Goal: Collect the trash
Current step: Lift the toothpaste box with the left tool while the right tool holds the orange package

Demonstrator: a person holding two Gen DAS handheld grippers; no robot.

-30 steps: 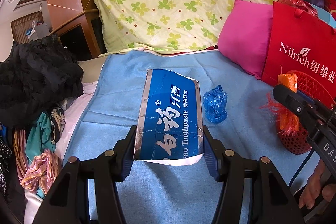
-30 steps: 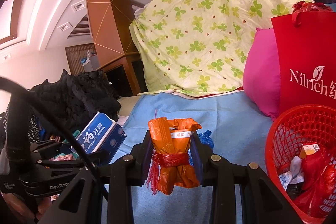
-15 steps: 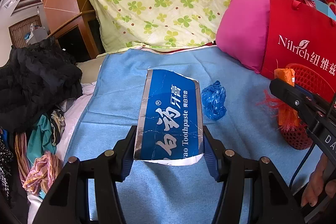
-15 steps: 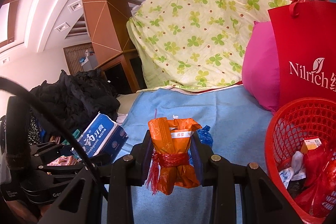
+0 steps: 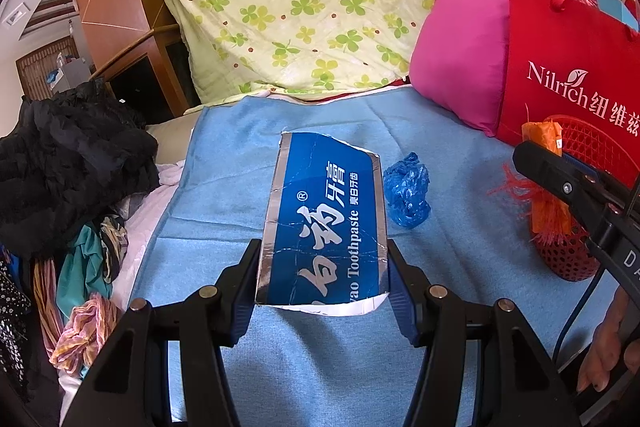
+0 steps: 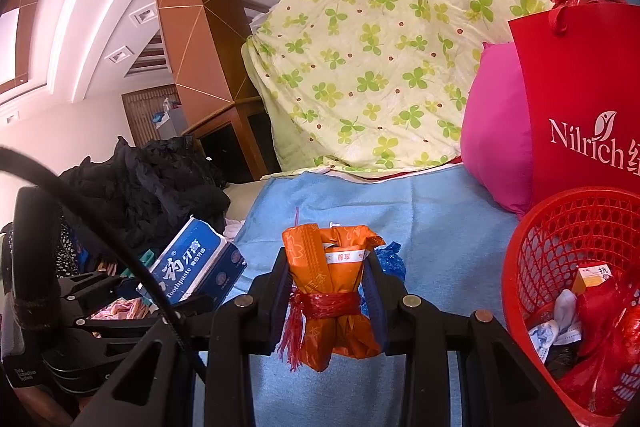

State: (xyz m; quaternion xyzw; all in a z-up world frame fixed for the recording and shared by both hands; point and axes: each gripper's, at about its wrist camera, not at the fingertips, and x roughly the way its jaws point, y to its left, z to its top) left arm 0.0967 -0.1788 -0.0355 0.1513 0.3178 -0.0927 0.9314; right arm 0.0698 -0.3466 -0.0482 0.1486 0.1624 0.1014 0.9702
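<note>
Here, both pieces of trash are already in hand. The orange packet bundle, tied round the middle with a red fringed band, stands upright between the fingers of the right gripper, which are closed narrowly on its sides. The blue toothpaste box is clamped across its width by the left gripper, its long axis running straight forward away from the tool, the far torn end pointing toward the bedding.

The relation that matters is the red basket: it sits low and to the right of the right gripper, near it, with its open mouth already holding a small orange carton, crumpled white paper and red wrapping. The bundle hangs beside the rim rather than over it — so I judge a short rightward carry is needed before release. The right hand is clearly the nearer one; the left, holding the box, is further off to the left.

One item remains loose — a crumpled blue plastic wad lying on the blue cloth, just to the right of the box. Behind stand a pink pillow and a red Nilrich bag.
</note>
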